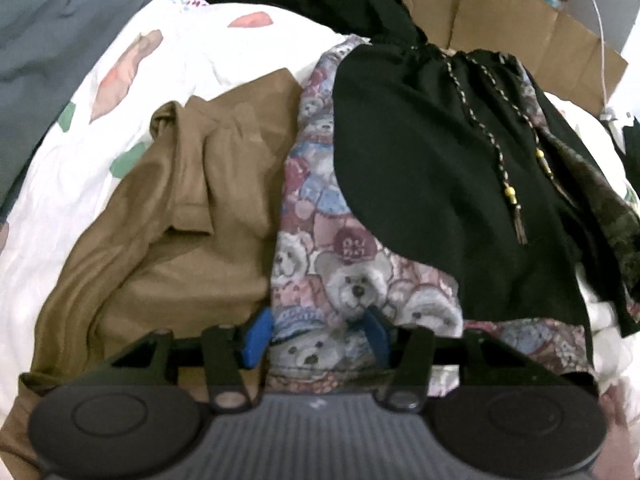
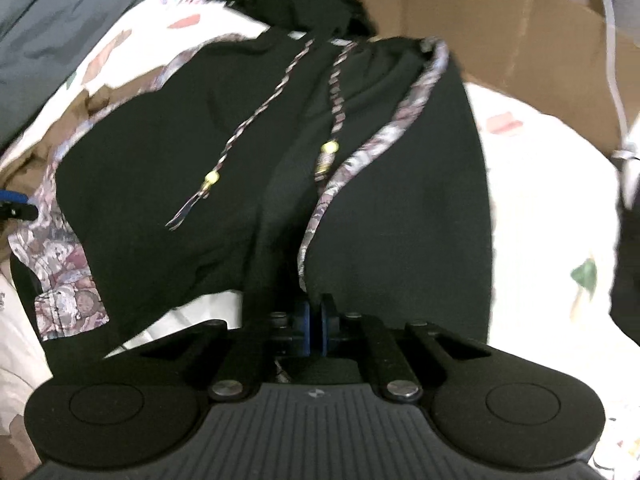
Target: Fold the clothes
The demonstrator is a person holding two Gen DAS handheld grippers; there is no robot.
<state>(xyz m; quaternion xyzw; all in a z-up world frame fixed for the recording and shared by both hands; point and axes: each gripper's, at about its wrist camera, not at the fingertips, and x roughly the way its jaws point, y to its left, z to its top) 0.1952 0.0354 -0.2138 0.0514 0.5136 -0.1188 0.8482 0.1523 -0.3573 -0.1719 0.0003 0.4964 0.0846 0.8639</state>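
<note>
In the left view my left gripper (image 1: 316,336) stands open over the bear cloth (image 1: 352,276) on the bed (image 1: 52,220) and should close on its near hem, while in the right view my right gripper (image 2: 316,326) is pinched shut at the black garment (image 2: 400,220) edge, to be lifted evenly.

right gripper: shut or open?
Shut: the right gripper has its blue pads together at the hem of the black garment; whether cloth is pinched, cannot tell.

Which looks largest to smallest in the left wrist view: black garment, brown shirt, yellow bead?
1. Black garment and brown shirt: alike in apparent size, so unranked.
2. Yellow bead, by far the smallest.
</note>
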